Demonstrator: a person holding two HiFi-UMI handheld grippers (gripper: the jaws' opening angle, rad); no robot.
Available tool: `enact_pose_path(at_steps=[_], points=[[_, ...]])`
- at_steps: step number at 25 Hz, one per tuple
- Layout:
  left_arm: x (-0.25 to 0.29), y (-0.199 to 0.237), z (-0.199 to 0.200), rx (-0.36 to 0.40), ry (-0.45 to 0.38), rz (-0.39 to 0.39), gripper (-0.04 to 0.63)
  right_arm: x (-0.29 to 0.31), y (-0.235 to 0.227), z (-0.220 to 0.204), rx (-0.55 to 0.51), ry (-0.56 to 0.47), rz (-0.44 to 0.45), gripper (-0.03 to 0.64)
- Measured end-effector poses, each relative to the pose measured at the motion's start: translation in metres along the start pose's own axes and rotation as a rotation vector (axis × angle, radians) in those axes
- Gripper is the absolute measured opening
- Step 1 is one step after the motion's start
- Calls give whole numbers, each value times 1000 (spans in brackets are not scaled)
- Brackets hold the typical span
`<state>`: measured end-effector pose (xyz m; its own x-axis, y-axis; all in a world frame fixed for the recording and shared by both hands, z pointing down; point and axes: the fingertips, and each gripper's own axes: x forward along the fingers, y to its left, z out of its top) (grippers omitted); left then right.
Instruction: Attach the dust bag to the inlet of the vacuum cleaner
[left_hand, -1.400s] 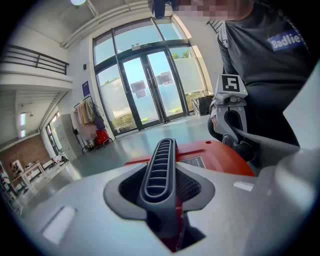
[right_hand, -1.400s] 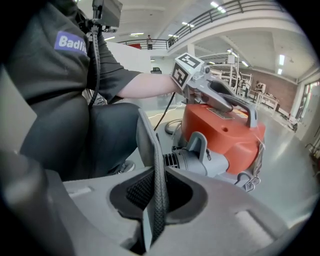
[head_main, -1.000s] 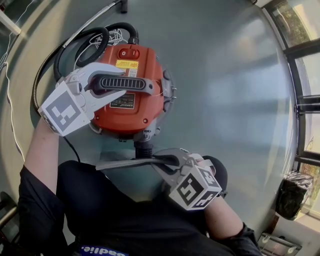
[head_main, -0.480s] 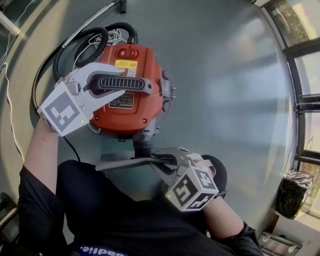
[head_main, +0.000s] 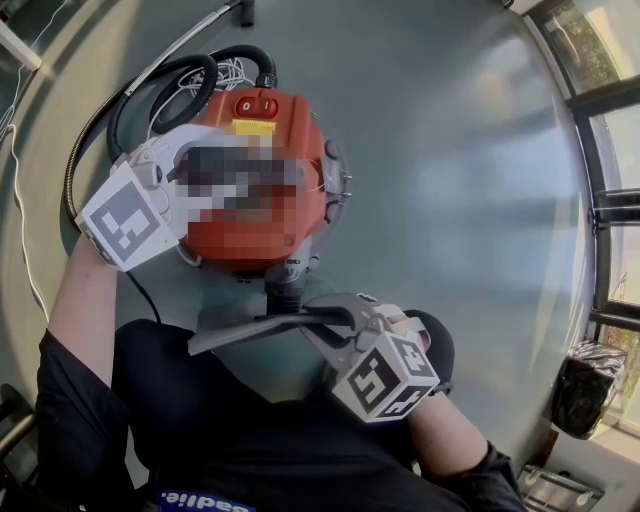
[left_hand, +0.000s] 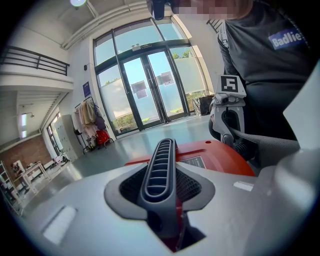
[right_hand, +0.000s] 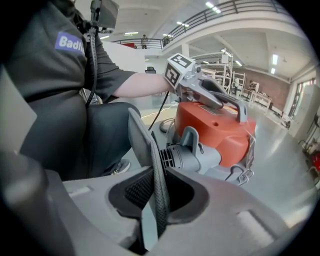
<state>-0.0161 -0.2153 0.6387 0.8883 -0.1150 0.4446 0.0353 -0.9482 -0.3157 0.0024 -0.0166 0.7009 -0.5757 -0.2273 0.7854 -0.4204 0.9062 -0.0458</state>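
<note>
Grey floor (head_main: 450, 200) lay under the vacuum (head_main: 305, 140). Left gripper (left_hand: 160, 210) stayed clenched on the handle (left_hand: 159, 170), steadying the body. Right gripper (right_hand: 155, 195) pinched the bag (head_main: 250, 330) edge-on, just beside the inlet (right_hand: 172, 157). Over the last second the bag's free end had sagged slightly toward the person's lap. It looked close to the inlet but not yet seated, so the fitting was probably still to come.

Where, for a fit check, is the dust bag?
Head view, low centre: dust bag held in the right gripper, just below the grey inlet of the vacuum cleaner.
</note>
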Motion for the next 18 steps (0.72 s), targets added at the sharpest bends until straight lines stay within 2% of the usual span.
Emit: enact_pose_path(at_steps=[6, 12, 18], points=[[0, 0, 0, 6, 0, 0, 143, 3, 0, 1, -27, 8, -36, 52], [-1, 0, 0, -2, 3, 11, 143, -1, -7, -11, 43, -4, -49, 58], [-1, 1, 0, 1, 2, 13, 143, 4, -7, 4, 2, -11, -71, 66]])
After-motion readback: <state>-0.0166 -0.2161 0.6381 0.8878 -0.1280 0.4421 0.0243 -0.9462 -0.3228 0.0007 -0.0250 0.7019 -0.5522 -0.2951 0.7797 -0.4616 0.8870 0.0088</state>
